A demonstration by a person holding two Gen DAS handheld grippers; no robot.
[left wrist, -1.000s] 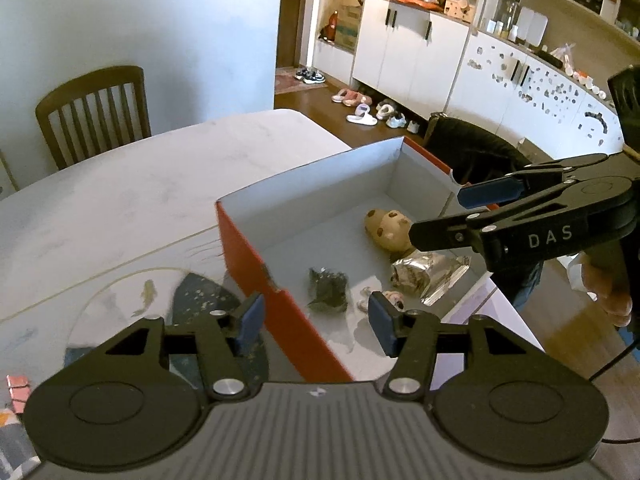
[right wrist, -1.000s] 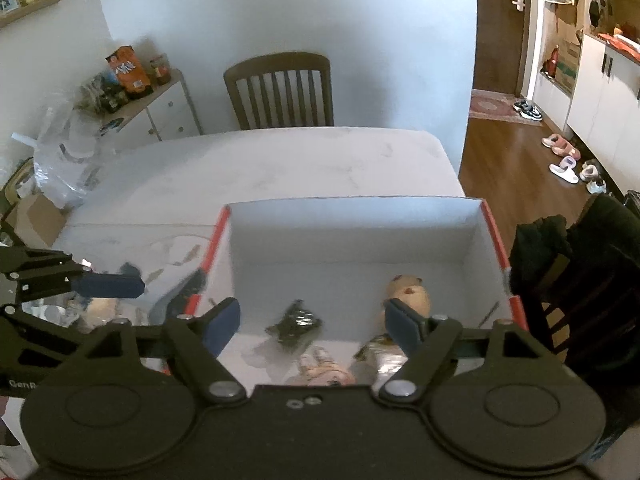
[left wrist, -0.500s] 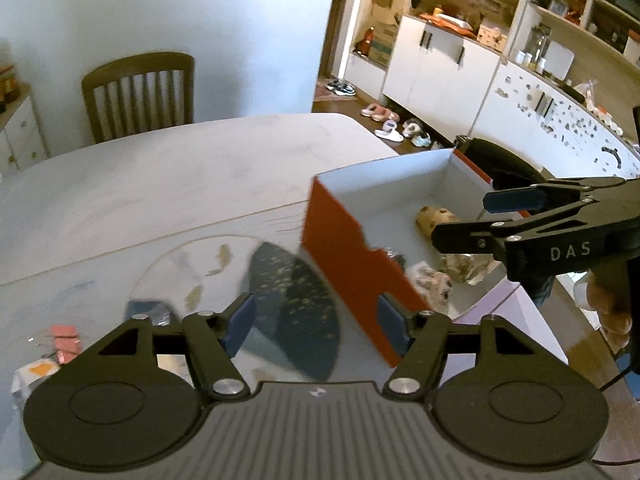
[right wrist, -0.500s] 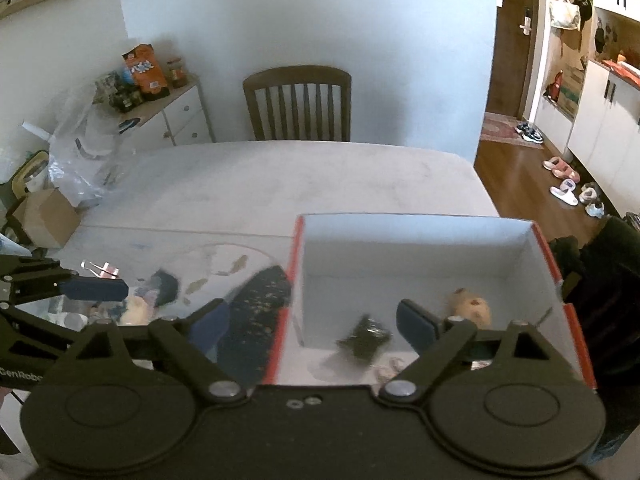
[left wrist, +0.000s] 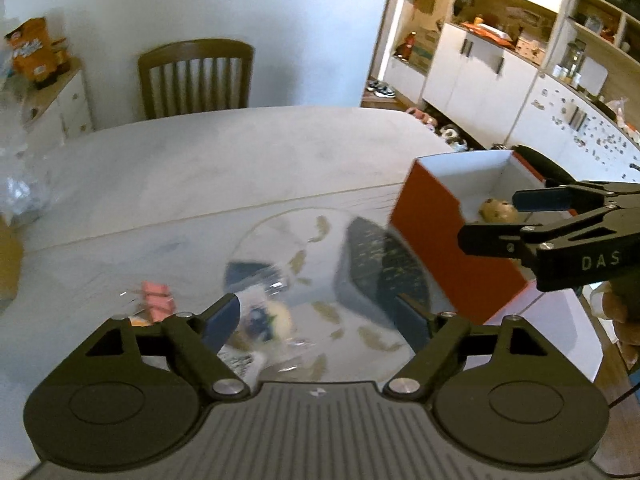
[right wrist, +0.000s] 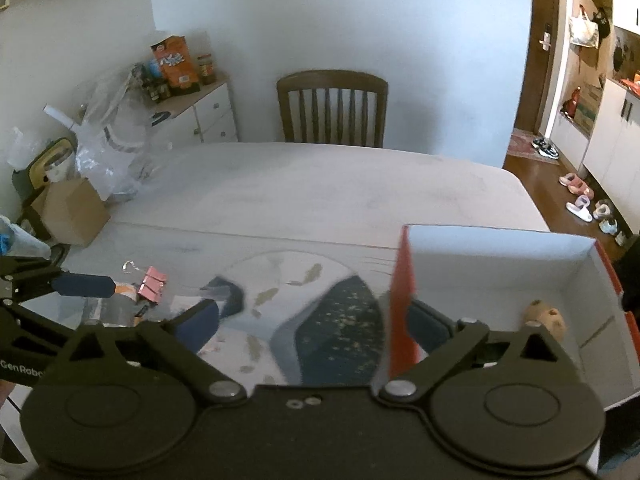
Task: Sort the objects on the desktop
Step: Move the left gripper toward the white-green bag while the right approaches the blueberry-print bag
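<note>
Left wrist view: the left gripper (left wrist: 320, 322) hangs over the round mat (left wrist: 320, 280) on the surface (left wrist: 200, 168), its jaws spread and just widened further, nothing between them. Under its tips, all blurred, lie a crinkly clear wrapper with something pale and round inside (left wrist: 272, 320) and a pink clip (left wrist: 157, 300) off to the left. To the right stands the box (left wrist: 440, 240), orange-red outside, white inside, with a tan speckled toy (left wrist: 498, 211) on its floor. The right gripper (left wrist: 500, 220) pokes in from the right over the box, released. Right wrist view: the right gripper (right wrist: 312, 320) straddles the box's (right wrist: 500, 256) near left wall, jaws flung wide and just opened further, gripping nothing. The toy (right wrist: 546, 314) sits in the box's near right part. On the mat's (right wrist: 312, 300) left, the pink clip (right wrist: 152, 282) lies among wrappers, beside the left gripper's blue pad (right wrist: 84, 285).
</note>
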